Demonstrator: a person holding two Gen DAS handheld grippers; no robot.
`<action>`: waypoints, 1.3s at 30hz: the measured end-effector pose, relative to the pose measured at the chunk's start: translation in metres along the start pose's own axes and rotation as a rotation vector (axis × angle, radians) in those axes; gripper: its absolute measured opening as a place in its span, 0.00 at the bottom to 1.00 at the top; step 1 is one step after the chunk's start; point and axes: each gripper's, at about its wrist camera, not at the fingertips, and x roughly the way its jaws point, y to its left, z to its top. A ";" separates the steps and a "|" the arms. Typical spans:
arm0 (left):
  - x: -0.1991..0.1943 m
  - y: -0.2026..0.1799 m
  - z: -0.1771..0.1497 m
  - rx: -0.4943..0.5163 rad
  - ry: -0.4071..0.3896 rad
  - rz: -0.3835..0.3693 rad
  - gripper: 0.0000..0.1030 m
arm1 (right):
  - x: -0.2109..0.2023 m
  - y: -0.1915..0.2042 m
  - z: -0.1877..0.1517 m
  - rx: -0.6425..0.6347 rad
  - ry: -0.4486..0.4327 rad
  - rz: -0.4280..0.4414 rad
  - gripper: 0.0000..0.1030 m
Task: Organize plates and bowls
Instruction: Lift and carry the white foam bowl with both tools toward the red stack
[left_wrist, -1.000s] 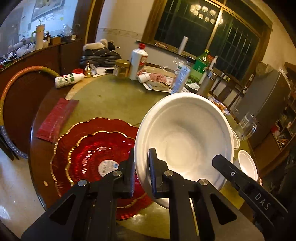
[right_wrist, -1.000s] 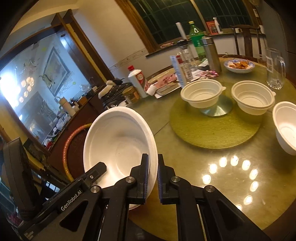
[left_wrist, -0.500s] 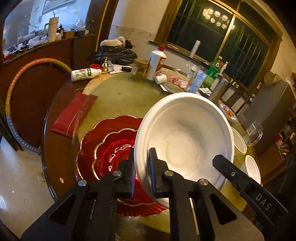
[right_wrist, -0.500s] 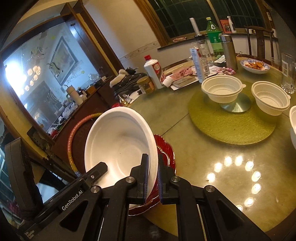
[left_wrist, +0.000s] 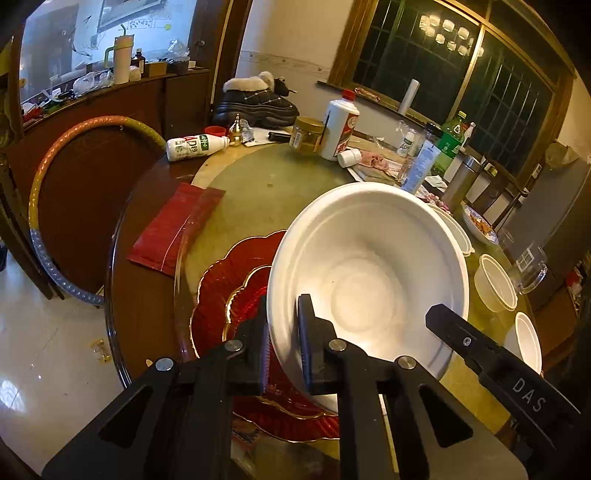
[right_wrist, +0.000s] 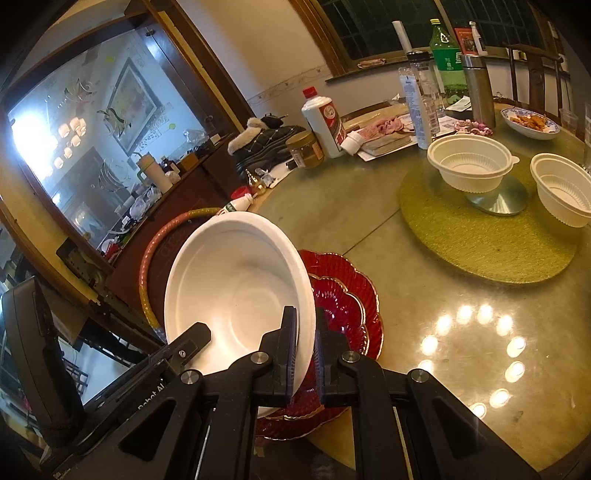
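**White bowl held over the red plates, stacking half done**

White bowl (left_wrist: 369, 273) hangs in the air, pinched at its rim by both tools: the left tool (left_wrist: 282, 339) grips the rim at about 7 o'clock in its own view, and the right tool (right_wrist: 303, 350) grips the opposite edge, at about 5 o'clock in its view. Each tool has one finger inside the bowl and one outside.

Beneath the bowl, at the near edge of the counter (right_wrist: 424, 325), lie two scalloped red plates (left_wrist: 236, 291), the smaller already nested on the larger. That part looks finished. Three ribbed plastic bowls (right_wrist: 471, 162) stand apart toward 2 o'clock in the right view, not yet gathered, so I judge the task to be roughly midway.

Tilted, the bowl's opening faces up and back toward the cameras, its base pointing down and away. Being round, it has no long axis; the line between the two grips runs left to right.
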 end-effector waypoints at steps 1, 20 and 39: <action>0.001 0.000 0.000 -0.001 0.001 0.000 0.11 | 0.002 0.001 0.000 -0.002 0.003 -0.002 0.08; -0.008 0.016 0.012 -0.014 -0.018 -0.017 0.11 | 0.008 0.024 0.006 -0.045 0.005 -0.022 0.08; 0.026 0.002 -0.004 0.026 0.110 0.008 0.11 | 0.034 -0.011 -0.002 0.017 0.089 -0.036 0.09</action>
